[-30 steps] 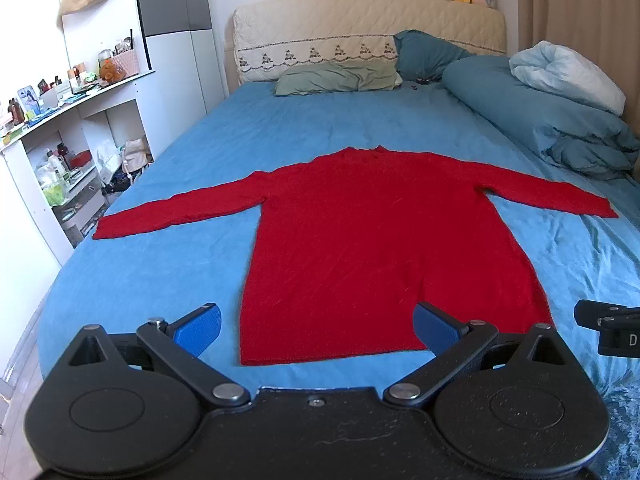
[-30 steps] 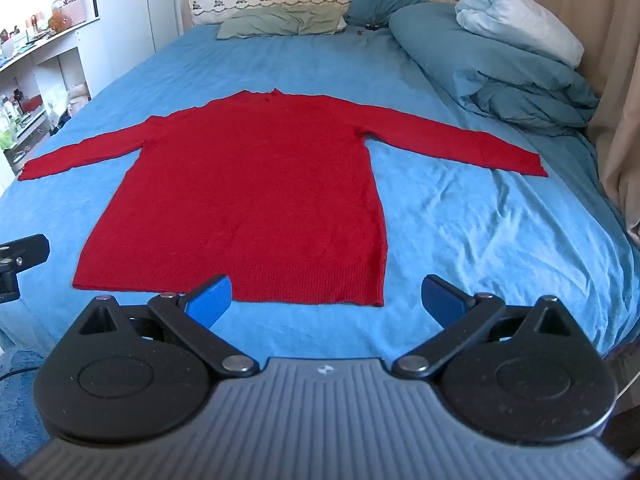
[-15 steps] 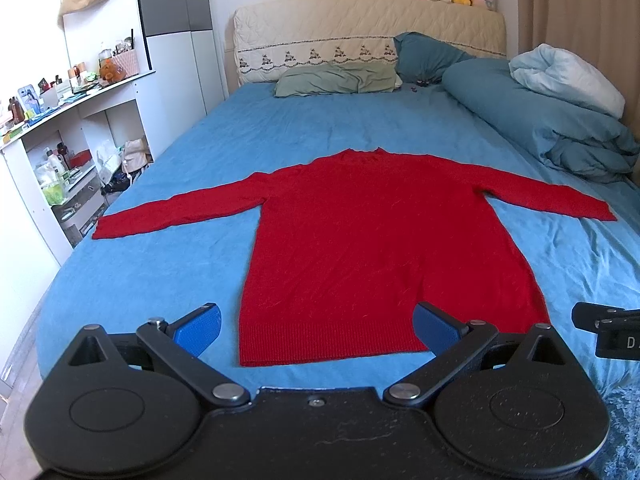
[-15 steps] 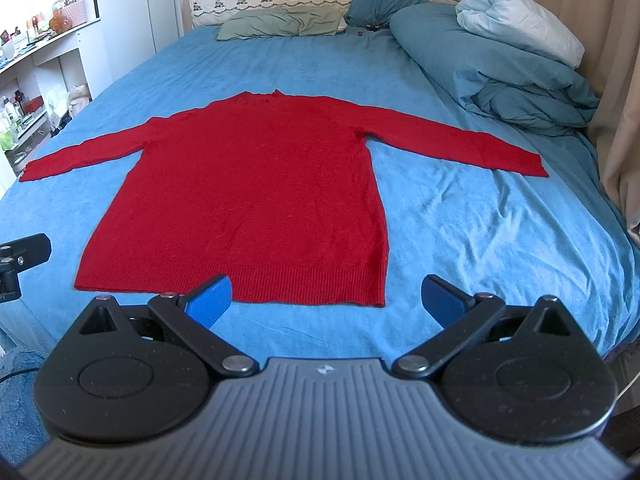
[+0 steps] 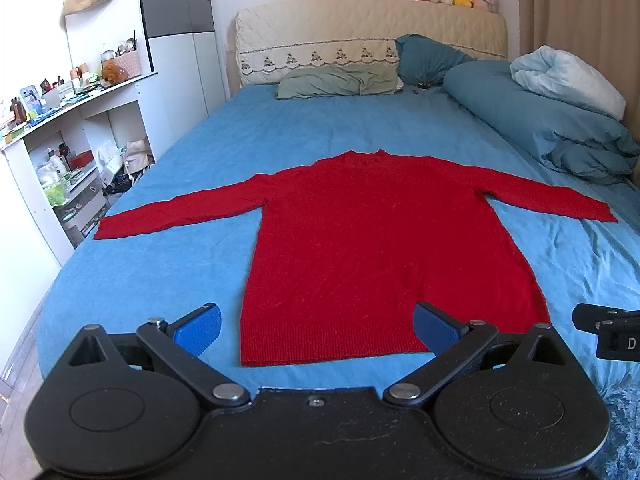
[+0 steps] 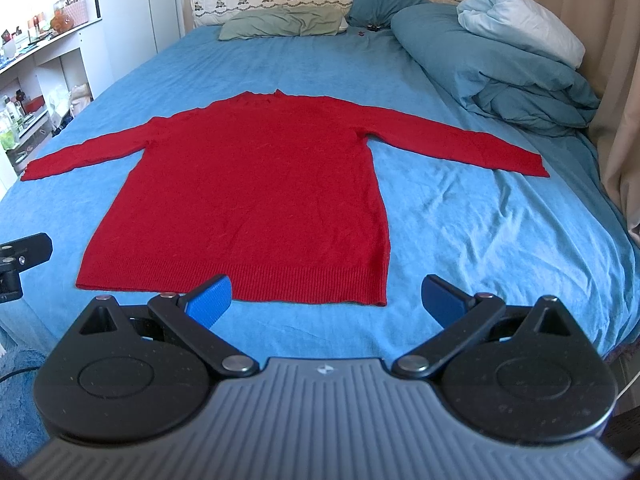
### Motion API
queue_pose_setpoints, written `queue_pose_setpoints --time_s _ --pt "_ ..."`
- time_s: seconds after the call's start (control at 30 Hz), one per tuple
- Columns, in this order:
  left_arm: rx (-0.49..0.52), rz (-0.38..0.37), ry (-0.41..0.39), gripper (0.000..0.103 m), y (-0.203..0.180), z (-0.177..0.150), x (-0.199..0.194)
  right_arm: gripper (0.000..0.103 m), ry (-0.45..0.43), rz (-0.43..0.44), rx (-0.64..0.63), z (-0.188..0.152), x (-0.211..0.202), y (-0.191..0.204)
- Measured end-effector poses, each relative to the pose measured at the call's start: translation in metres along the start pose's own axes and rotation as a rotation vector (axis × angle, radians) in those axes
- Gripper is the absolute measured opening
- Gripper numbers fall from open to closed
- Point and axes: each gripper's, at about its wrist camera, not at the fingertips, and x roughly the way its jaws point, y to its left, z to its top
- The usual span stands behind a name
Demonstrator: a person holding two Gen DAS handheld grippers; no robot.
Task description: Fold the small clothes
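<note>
A red long-sleeved sweater (image 5: pixel 372 240) lies flat on the blue bed, both sleeves spread out sideways and the hem nearest me. It also shows in the right wrist view (image 6: pixel 256 196). My left gripper (image 5: pixel 316 330) is open and empty, held just short of the hem, near its left corner. My right gripper (image 6: pixel 326 300) is open and empty, just short of the hem near its right corner. Neither gripper touches the cloth.
The blue bed sheet (image 5: pixel 248 136) stretches to a quilted headboard (image 5: pixel 360 36) with pillows (image 5: pixel 340 82). A bunched blue duvet (image 6: pixel 500 68) lies on the right side. White shelves (image 5: pixel 60 152) with clutter stand to the left. A curtain (image 6: pixel 620 80) hangs on the right.
Both grippers have eased very slightly; the sweater and the open jaws look the same.
</note>
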Motion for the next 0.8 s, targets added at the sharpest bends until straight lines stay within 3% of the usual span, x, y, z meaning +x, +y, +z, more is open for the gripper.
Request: queue_pose_setpoints --time_s 0.57,0.8 --pt "-0.017 -0.002 0.000 0.103 0.004 -0.001 -0.007 0.103 -0.020 0.005 0.000 -0.001 -0.009 0.000" --pt "0.013 -0.008 -0.010 0.103 -0.005 0.024 0.000 0.103 -0.038 -0.019 0.056 0.012 -0.004 -0.023"
